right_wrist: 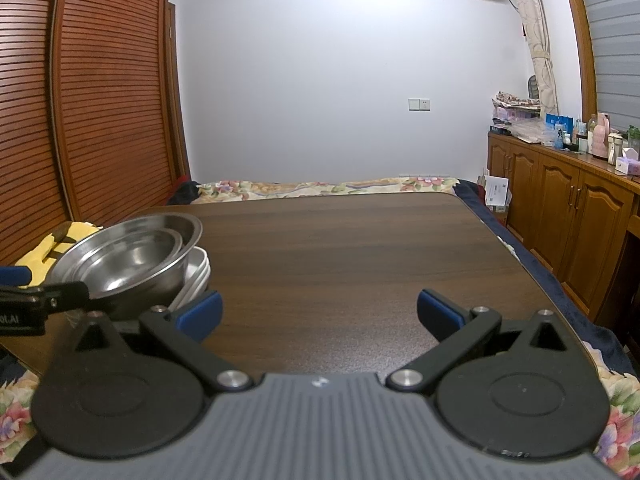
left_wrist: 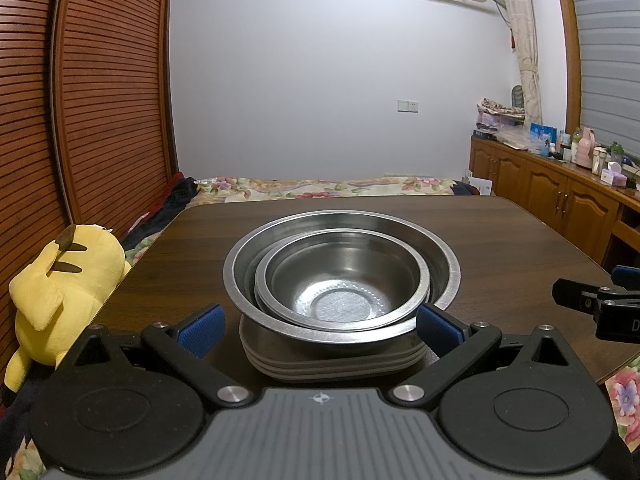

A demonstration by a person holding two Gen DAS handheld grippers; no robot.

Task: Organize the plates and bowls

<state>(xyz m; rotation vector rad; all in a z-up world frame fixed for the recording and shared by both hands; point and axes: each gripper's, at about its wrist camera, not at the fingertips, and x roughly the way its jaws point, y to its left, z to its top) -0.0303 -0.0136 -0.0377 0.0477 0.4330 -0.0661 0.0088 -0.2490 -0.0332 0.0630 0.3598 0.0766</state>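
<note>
A small steel bowl sits nested in a large steel bowl, and both rest on a stack of grey plates on the dark wooden table. My left gripper is open, its blue pads on either side of the stack's near edge, not touching it. In the right wrist view the same nested bowls on the plates stand at the left. My right gripper is open over bare table to the right of the stack, holding nothing.
A yellow plush toy lies off the table's left edge. A bed with a floral cover runs behind the table. Wooden cabinets with bottles and boxes on top line the right wall. The right gripper's finger shows at right.
</note>
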